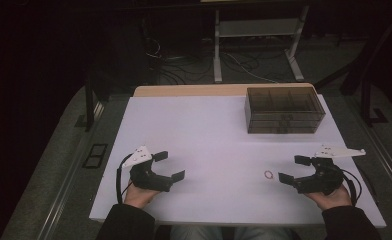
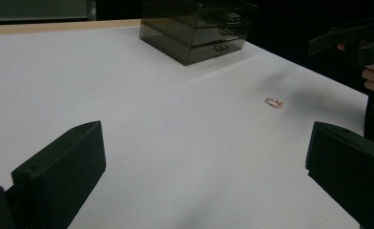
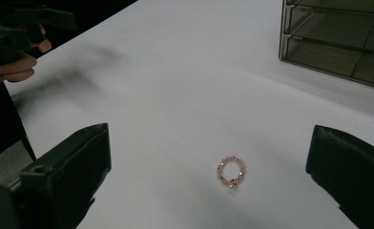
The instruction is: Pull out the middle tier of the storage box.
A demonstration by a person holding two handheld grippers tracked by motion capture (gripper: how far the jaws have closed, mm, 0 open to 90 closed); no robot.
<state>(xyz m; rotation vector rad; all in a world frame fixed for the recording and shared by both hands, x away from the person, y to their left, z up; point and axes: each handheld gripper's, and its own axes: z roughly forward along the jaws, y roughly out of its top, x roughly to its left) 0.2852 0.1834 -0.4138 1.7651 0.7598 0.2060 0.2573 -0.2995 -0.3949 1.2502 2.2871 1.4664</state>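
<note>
Dim lab or test room, white table on carpeted floor, loose cables across floor behind, white metal desk frame, floor socket plate, smoky plastic drawer box on table

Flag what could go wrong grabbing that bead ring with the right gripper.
1. The pink bead ring is small and lies flat on the white table; the wide-open right gripper may pinch poorly or flick it away.
2. The drawer box looks shut, so something must open it first, perhaps the idle open left gripper.
</note>
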